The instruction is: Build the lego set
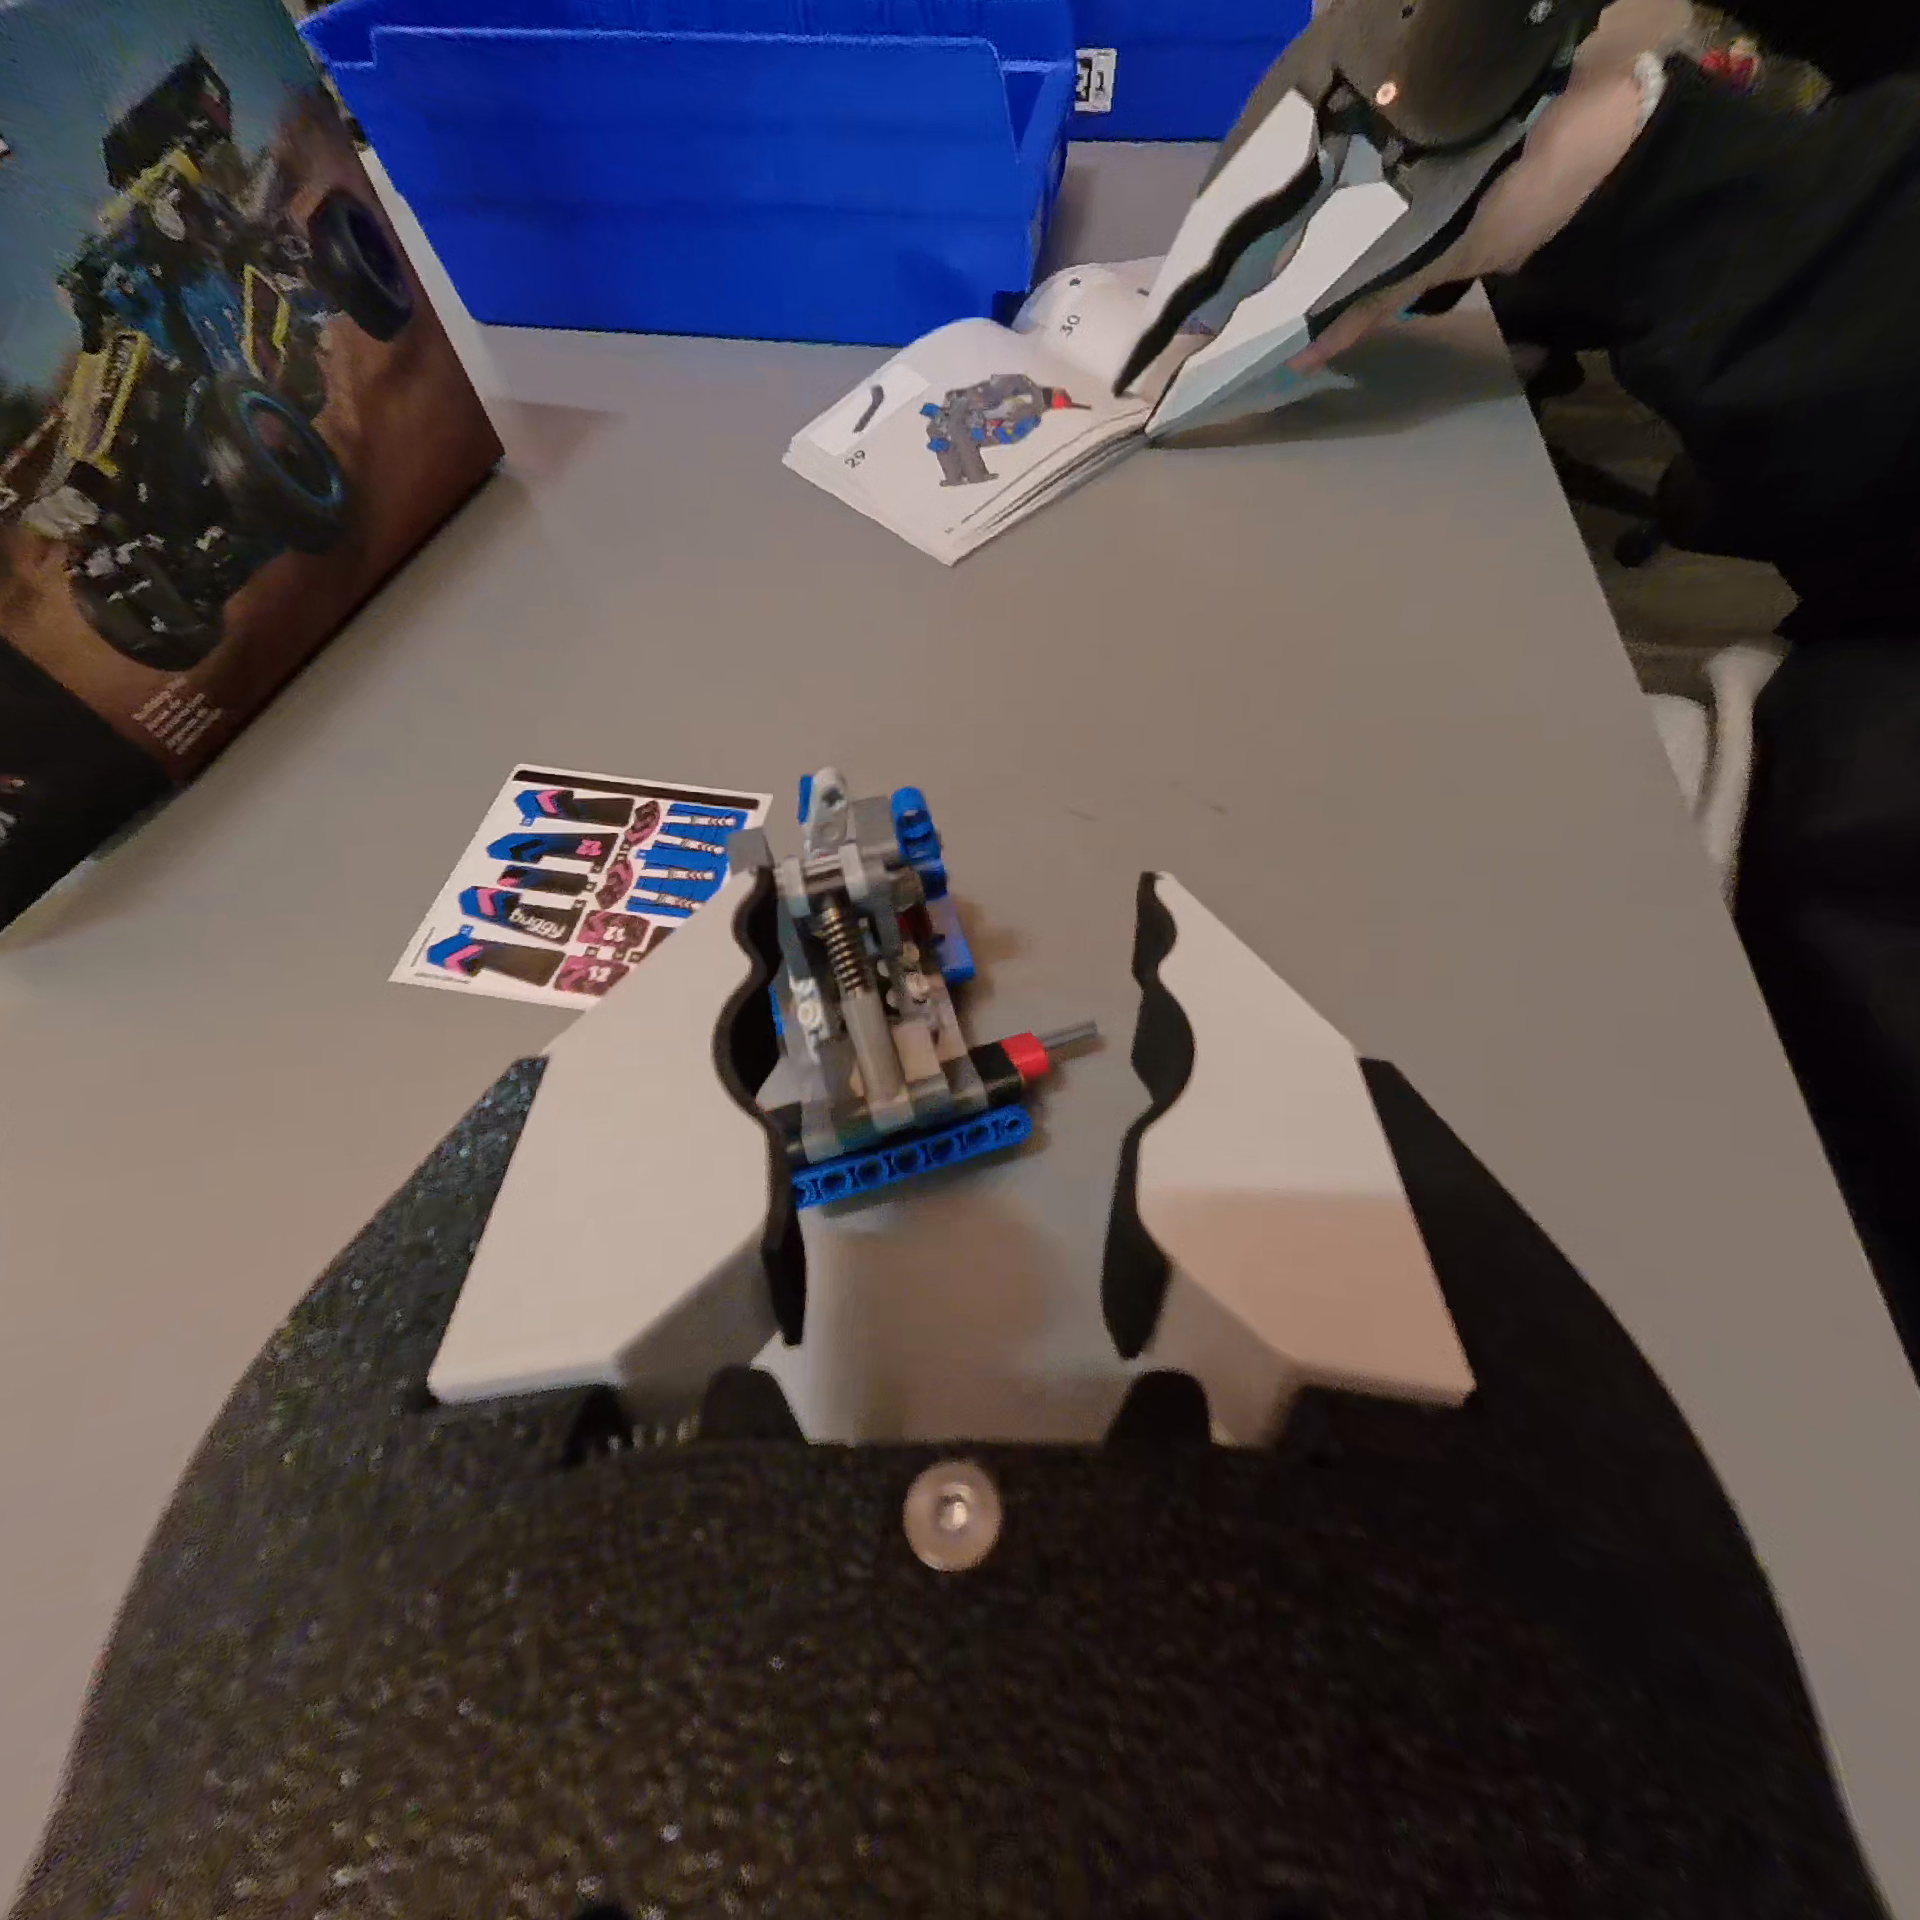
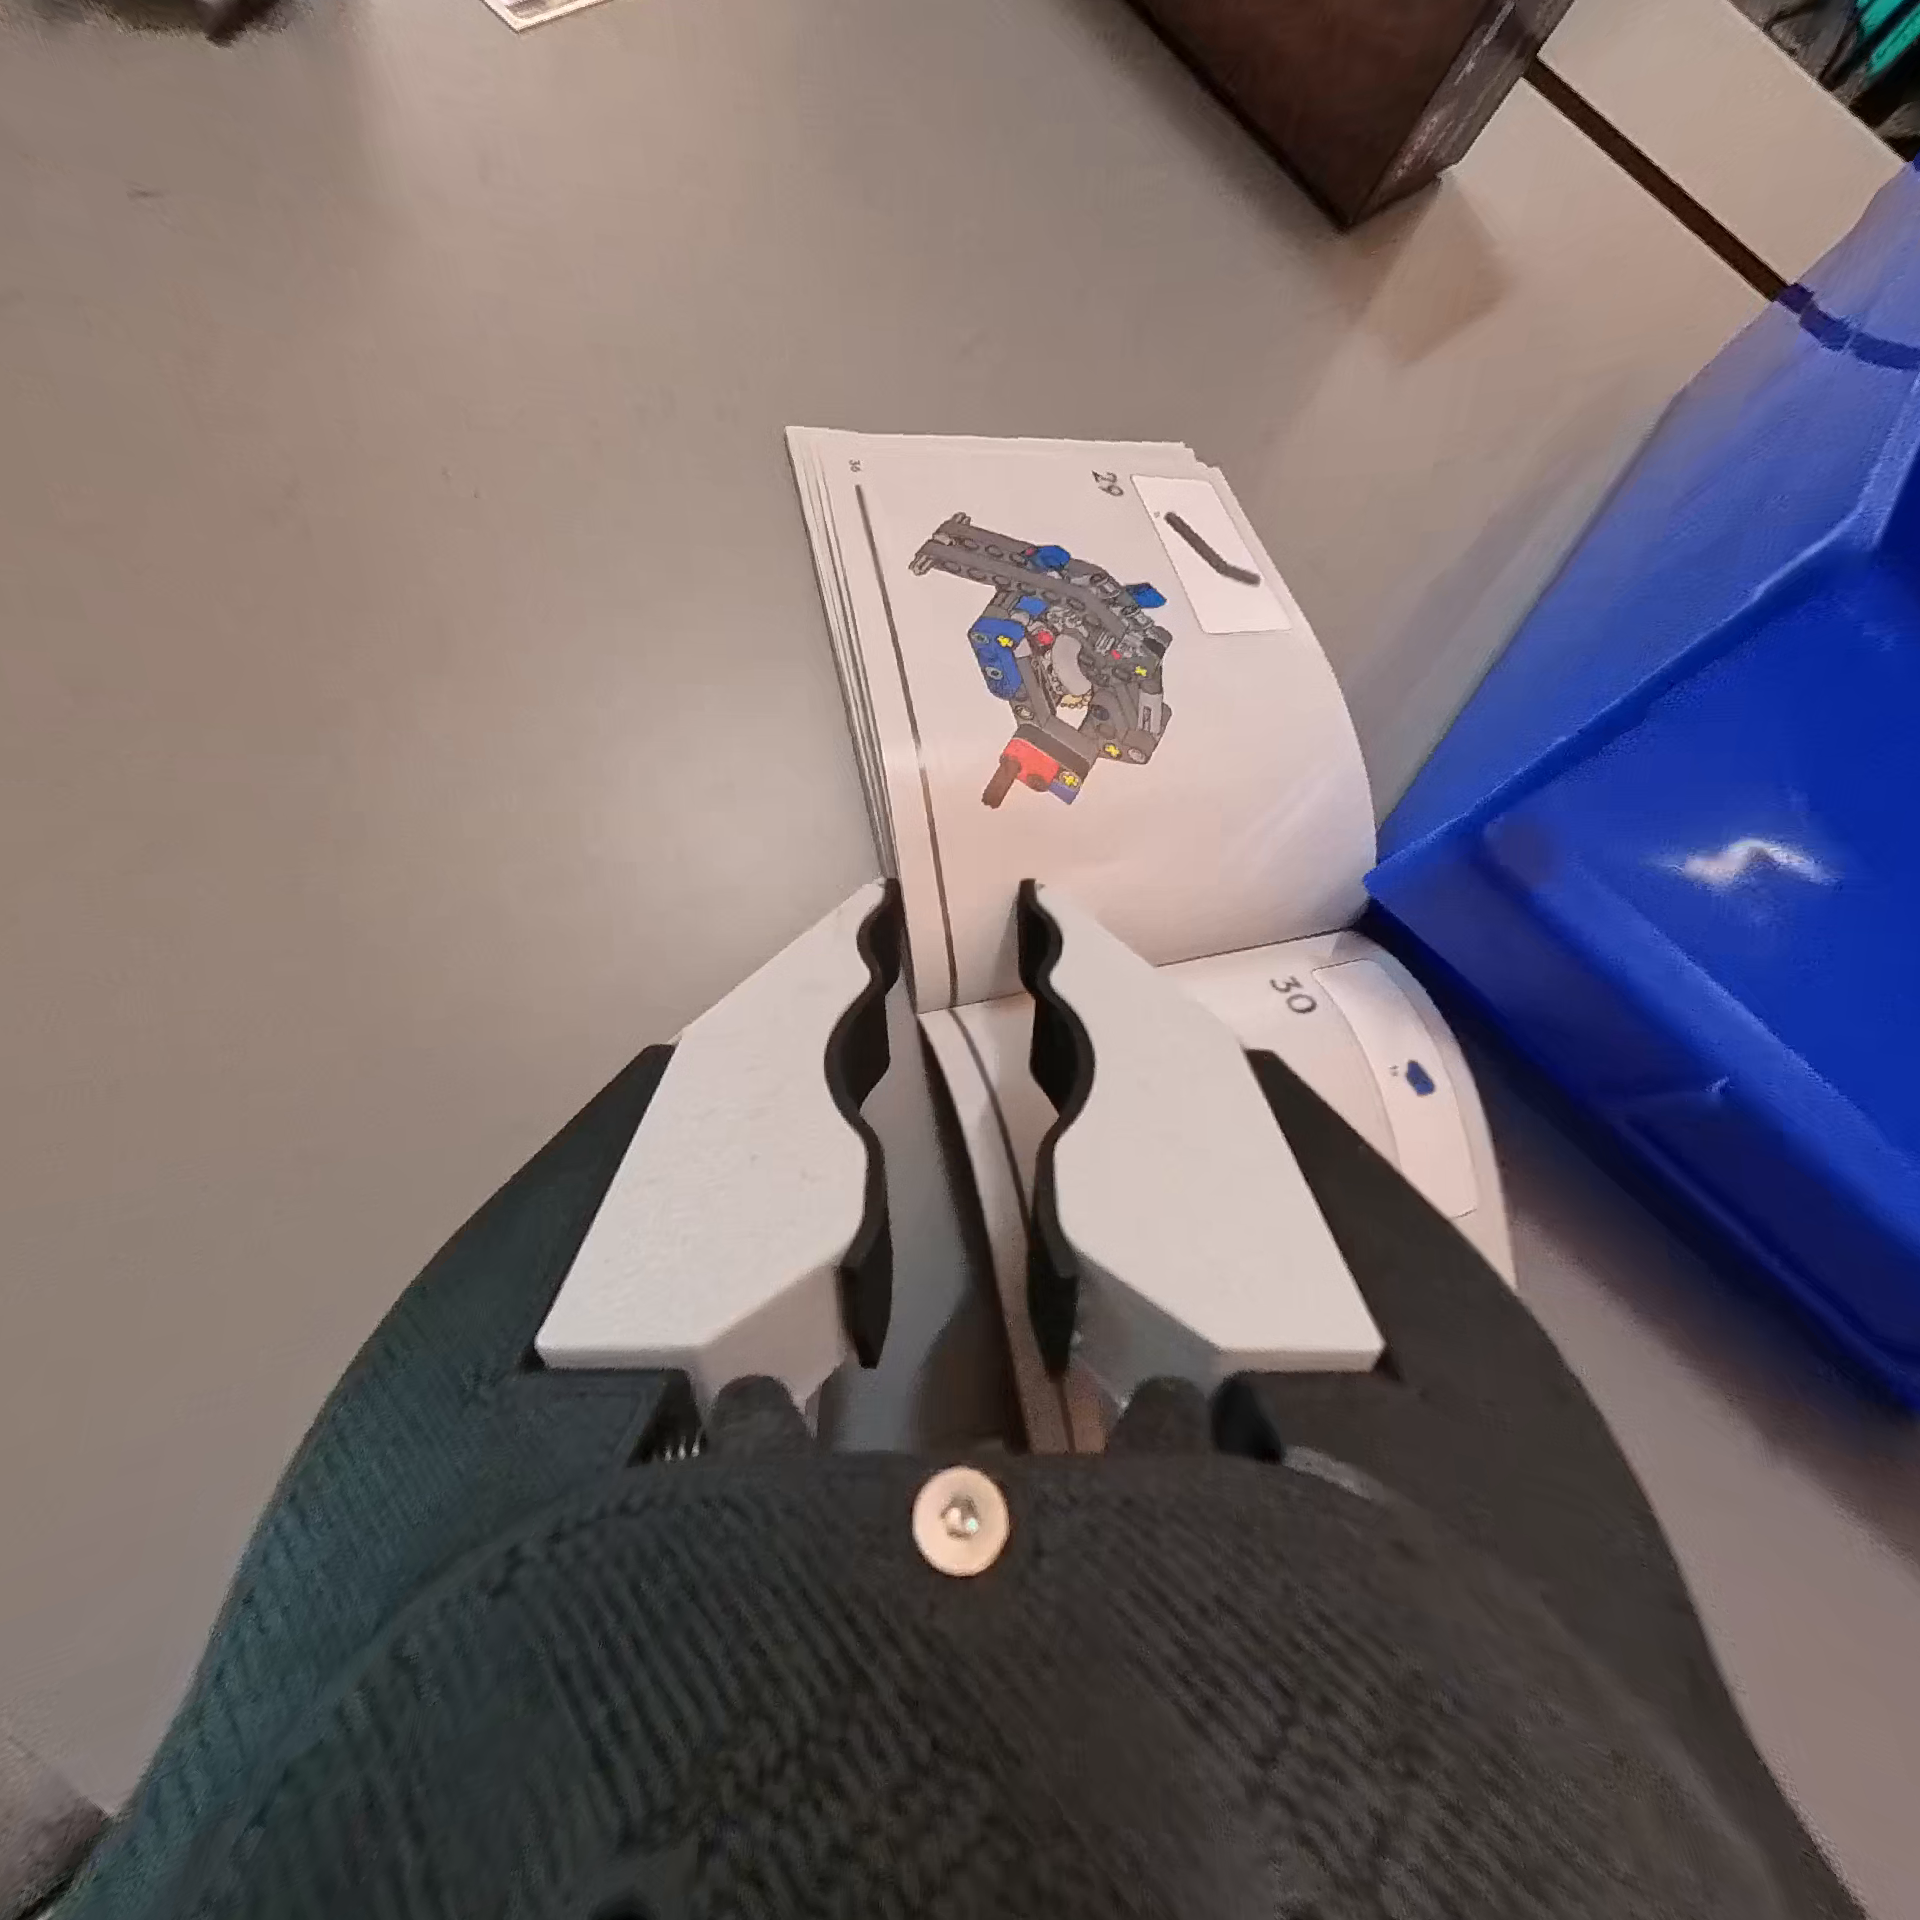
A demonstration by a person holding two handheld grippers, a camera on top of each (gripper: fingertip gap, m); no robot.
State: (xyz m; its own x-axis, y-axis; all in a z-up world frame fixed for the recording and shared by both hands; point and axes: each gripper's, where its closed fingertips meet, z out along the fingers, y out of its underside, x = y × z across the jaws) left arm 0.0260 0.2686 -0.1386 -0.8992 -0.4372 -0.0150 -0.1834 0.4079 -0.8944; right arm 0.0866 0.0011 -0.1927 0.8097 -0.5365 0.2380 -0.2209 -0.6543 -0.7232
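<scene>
- The left gripper (image 1: 951, 904) is spread wide around the half-built lego model (image 1: 883, 997), which stands on the grey table (image 1: 1299, 727).
- A sticker sheet (image 1: 566, 894) lies just left of the model.
- Farther off, the right gripper (image 2: 956, 894), jaws parted, straddles the open instruction booklet's (image 2: 1122, 831) edge beside a blue bin (image 2: 1683, 831), pinching nothing.

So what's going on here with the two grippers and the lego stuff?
A person is part-way through a lego build. The left gripper is open around the half-built model on the grey table, not clamping it. The right gripper is open over the instruction booklet, beside the blue bin. A sticker sheet lies nearby.
</scene>
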